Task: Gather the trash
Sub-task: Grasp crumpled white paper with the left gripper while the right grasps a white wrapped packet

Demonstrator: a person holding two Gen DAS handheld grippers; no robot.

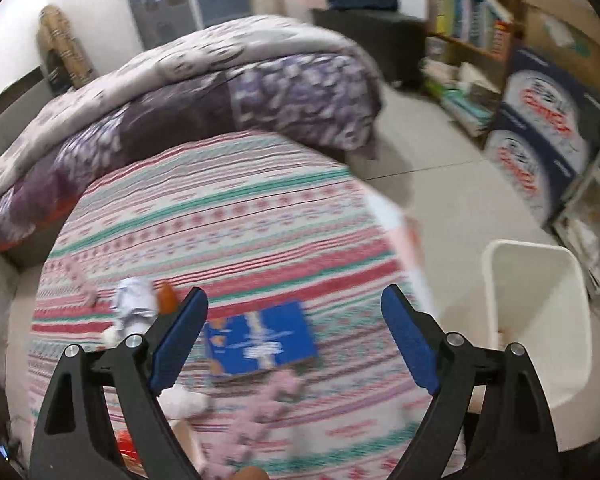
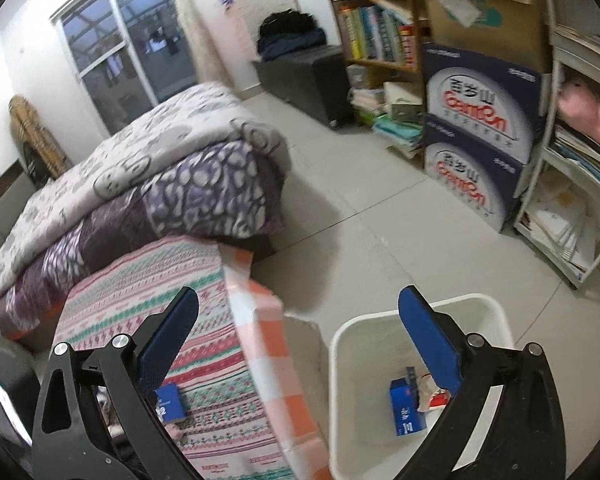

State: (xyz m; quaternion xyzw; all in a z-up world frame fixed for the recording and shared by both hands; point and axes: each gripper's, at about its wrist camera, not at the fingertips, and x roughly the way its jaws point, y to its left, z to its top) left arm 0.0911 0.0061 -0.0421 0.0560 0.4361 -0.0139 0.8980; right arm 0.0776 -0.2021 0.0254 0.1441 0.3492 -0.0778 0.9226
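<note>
Both claws stand wide open and hold nothing; the left gripper (image 1: 293, 316) hangs over the bed (image 1: 259, 216), its fingers framing the blue box (image 1: 259, 338) that lies flat near the bed's near edge, toward the bin-side corner; the right gripper (image 2: 297, 320) hangs between that edge and the white bin (image 2: 416, 316) on the floor, where a blue carton (image 2: 406, 408) already lies; I'd come down square on the box, pinch its short sides, and avoid the crumpled wrapper (image 1: 133, 304) beside it.

Left tool (image 1: 293, 300) spread wide and empty above the striped bed (image 1: 259, 216), blue box (image 1: 259, 338) lying flat between its fingers, crumpled wrappers (image 1: 133, 304) at left, white bin (image 1: 540, 320) on the floor at right.
</note>
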